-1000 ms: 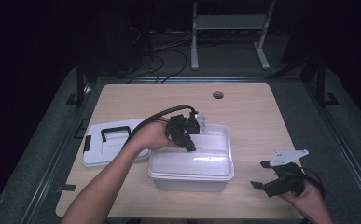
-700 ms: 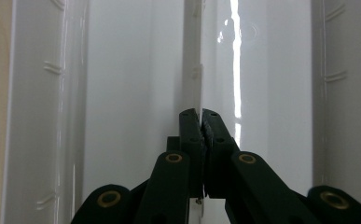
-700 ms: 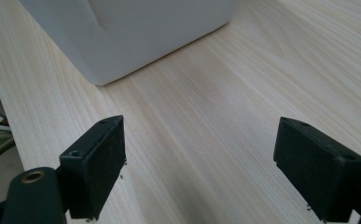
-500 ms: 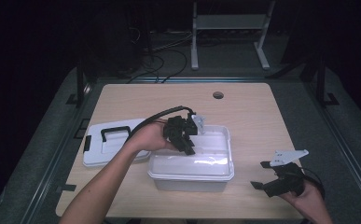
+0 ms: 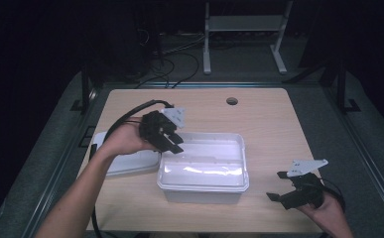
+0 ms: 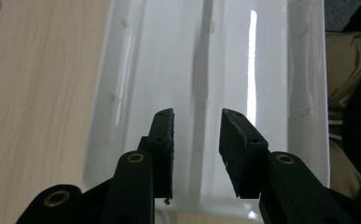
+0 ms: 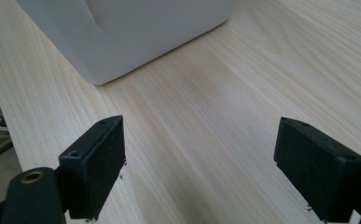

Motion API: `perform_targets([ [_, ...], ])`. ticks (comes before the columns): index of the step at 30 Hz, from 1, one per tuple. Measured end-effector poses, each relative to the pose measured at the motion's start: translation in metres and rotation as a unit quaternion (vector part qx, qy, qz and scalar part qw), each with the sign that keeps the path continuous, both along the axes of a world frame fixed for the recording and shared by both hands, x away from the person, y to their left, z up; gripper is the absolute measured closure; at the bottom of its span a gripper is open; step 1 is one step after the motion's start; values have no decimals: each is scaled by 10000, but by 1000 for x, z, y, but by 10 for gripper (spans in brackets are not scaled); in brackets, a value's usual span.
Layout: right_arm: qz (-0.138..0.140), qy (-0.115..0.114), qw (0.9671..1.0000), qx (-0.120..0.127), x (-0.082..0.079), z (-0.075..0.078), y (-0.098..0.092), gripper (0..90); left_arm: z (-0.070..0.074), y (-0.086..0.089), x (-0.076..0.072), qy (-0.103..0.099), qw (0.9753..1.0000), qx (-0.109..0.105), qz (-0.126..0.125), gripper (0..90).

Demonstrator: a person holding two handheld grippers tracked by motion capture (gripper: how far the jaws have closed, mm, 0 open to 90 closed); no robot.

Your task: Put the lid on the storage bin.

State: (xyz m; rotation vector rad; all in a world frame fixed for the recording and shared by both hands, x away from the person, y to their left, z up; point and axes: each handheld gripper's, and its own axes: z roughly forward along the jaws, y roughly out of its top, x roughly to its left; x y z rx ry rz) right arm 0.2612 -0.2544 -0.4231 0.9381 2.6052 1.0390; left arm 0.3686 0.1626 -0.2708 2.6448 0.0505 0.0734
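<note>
Dark lab, lone table (image 5: 259, 106), floor cables (image 5: 174, 47)

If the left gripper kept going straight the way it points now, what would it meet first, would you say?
Most likely the inside of the white bin: the left gripper, slightly open and holding nothing, points down into it. Depth is hard to judge, but nothing lies between the gripper and the bin's floor.
</note>
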Motion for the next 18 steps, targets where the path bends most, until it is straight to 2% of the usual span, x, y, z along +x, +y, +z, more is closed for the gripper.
perform_targets([
  [2,-17,3,10000,-2,0,0,-1,159,2,16,3,-33,9999,-98,127,655],
  [6,-21,27,10000,-19,0,-1,-1,159,1,47,8,-96,9989,-157,424,637],
  [9,-18,33,10000,-37,0,-2,0,159,-3,66,14,-82,9982,-78,589,617],
  [10,-11,38,10000,-40,1,-2,0,159,-5,72,16,-77,9982,-109,593,617],
  [12,5,40,10000,-55,1,-2,1,159,-11,83,20,-42,9978,-161,647,635],
  [14,7,64,10000,-71,2,-3,1,159,-17,93,25,41,9973,-113,725,640],
  [18,2,92,9999,-64,3,-4,0,159,-33,113,37,191,9951,-126,965,635],
])
